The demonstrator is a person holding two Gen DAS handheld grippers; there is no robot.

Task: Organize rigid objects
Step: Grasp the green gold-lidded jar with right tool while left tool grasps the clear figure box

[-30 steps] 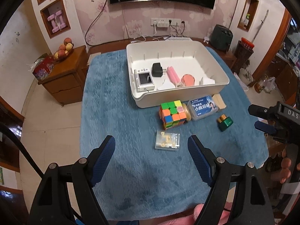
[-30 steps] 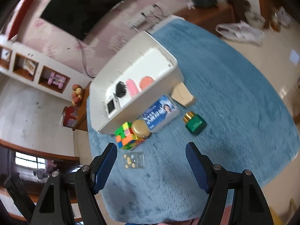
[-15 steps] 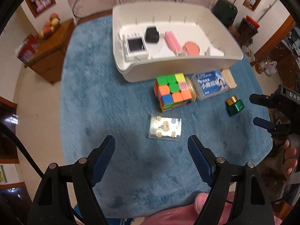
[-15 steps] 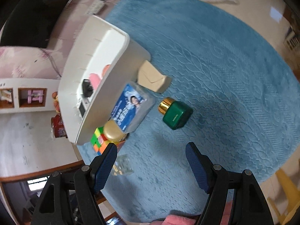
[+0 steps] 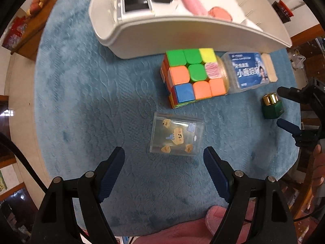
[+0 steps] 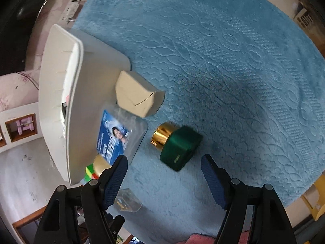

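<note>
Clear box (image 5: 176, 136) and green bottle (image 6: 178, 146) on the blue cloth (image 5: 91, 105).
Your left gripper (image 5: 164, 165) is spread near the box; your right gripper (image 6: 164, 173) is spread near the bottle.

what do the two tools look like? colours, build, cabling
Left tool and right tool match: black plastic arms with silver pivot bolts, dark blue ribbed pads on the fingers. A black cable runs past the left one. A pink sleeve shows beneath.

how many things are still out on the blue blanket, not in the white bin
5: puzzle cube, clear jar beside it, tan box by the bin, green bottle, clear sticker case.
</note>
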